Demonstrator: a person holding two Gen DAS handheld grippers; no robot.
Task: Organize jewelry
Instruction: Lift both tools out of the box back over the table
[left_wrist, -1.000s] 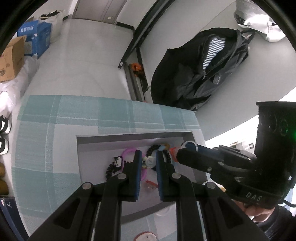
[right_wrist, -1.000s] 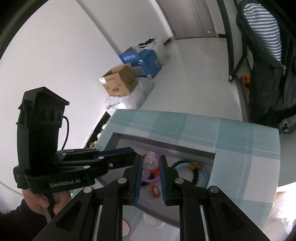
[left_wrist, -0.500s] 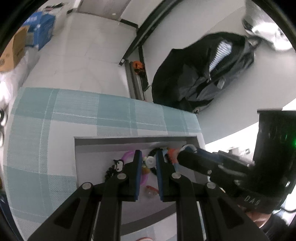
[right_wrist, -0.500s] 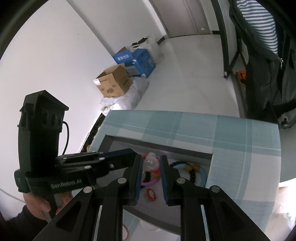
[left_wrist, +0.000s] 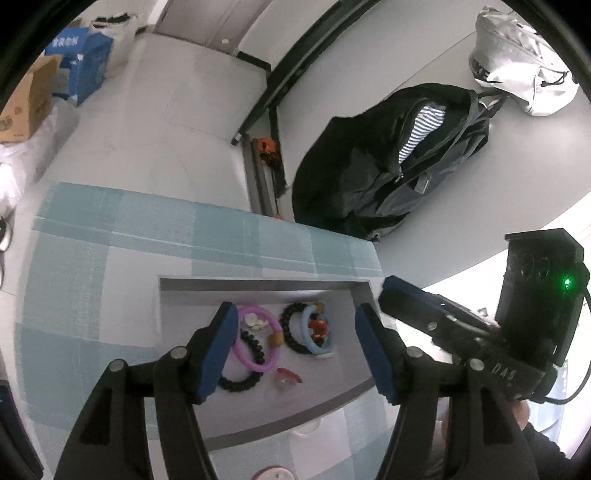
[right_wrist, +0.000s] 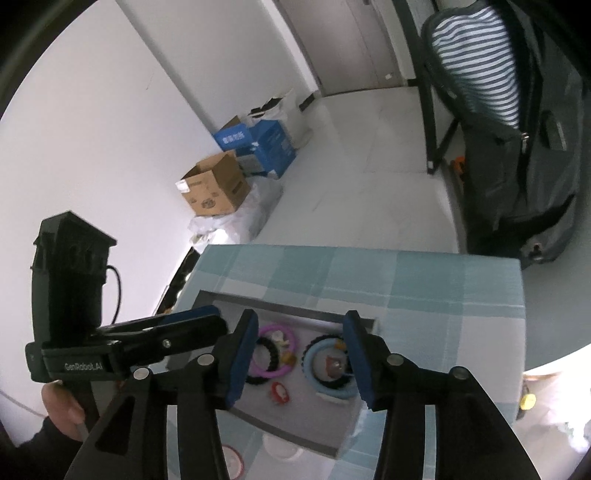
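A grey tray lies on the checked teal cloth. In it lie a purple ring, a light blue ring, black bead bracelets, a small white piece inside the purple ring, and a small red piece. My left gripper is open and empty above the tray. My right gripper is open and empty above it too, and also shows at the right of the left wrist view.
A black backpack with a striped cloth inside leans beyond the table. Cardboard and blue boxes stand on the floor. A silver bag lies at the far right. A round red-rimmed item lies near the tray's front edge.
Both grippers were nearly shut around a small white piece above the tray. Both have opened wide and the piece now lies in the tray.
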